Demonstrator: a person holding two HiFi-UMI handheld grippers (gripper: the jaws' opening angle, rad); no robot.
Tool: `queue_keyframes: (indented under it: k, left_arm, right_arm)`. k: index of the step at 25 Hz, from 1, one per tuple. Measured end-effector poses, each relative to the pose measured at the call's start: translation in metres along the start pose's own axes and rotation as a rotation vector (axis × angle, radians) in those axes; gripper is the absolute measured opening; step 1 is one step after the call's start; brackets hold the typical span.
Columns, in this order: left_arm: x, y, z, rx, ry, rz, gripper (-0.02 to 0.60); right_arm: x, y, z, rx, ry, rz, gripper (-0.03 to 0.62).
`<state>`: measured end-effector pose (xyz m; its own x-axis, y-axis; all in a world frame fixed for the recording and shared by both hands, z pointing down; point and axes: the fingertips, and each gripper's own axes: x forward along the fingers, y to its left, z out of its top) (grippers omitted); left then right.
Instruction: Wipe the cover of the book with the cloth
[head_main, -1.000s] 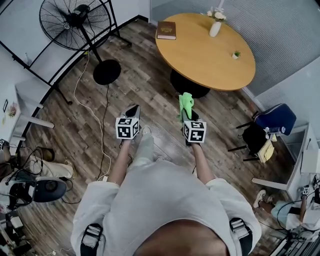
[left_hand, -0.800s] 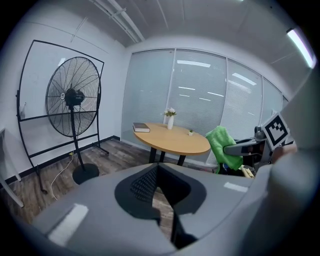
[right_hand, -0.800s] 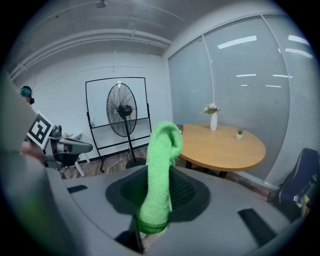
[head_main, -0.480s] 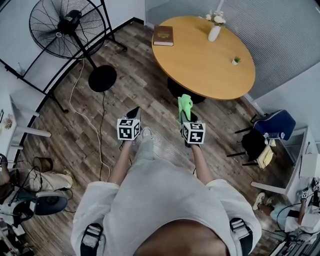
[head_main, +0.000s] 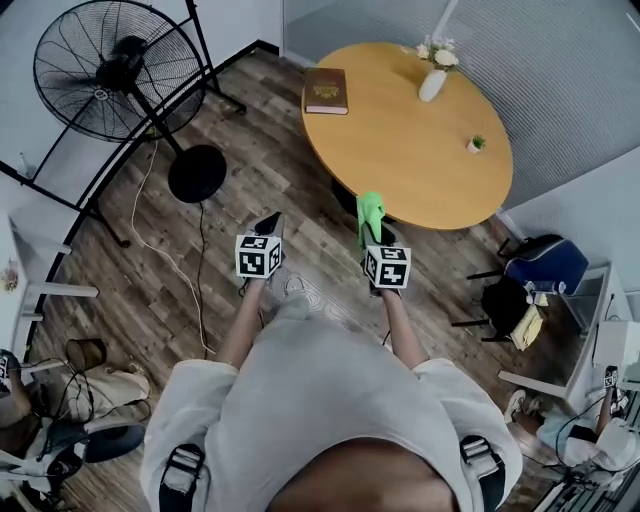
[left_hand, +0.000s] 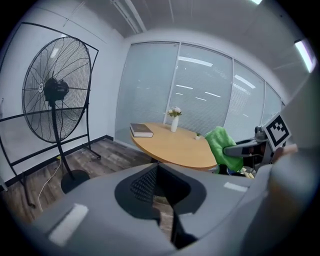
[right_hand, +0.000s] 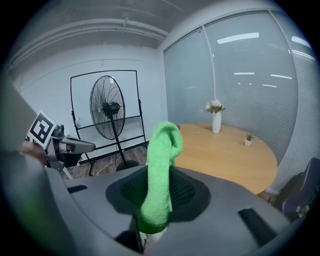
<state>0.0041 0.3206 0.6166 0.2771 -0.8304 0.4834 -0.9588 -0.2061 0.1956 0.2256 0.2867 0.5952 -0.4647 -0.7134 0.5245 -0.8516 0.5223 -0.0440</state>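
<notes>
No readable text, label or number anywhere.

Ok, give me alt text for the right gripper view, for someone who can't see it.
The right gripper is shut on a green cloth that stands up between its jaws. Beyond are a round wooden table with a white vase, and a standing fan.

Ref: round table (head_main: 400, 160). Book (head_main: 326, 90) sits on its far-left edge, flower vase (head_main: 432, 82) on the far side, small potted plant (head_main: 474, 144) near the right edge. Pedestal fan (head_main: 100, 70) stands on the floor to its left. Right gripper (head_main: 372, 226), with cloth (head_main: 370, 210) between its jaws, is just short of the near edge. Left gripper (head_main: 267, 223) is further left.
</notes>
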Motion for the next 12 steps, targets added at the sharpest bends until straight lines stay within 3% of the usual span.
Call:
queue_keyframes:
  k: [12]
  left_arm:
    - [0.08, 0.077, 0.075, 0.026, -0.001, -0.053, 0.009]
  right_arm:
    - [0.097, -0.009, 0.073, 0.008, 0.001, -0.046, 0.107]
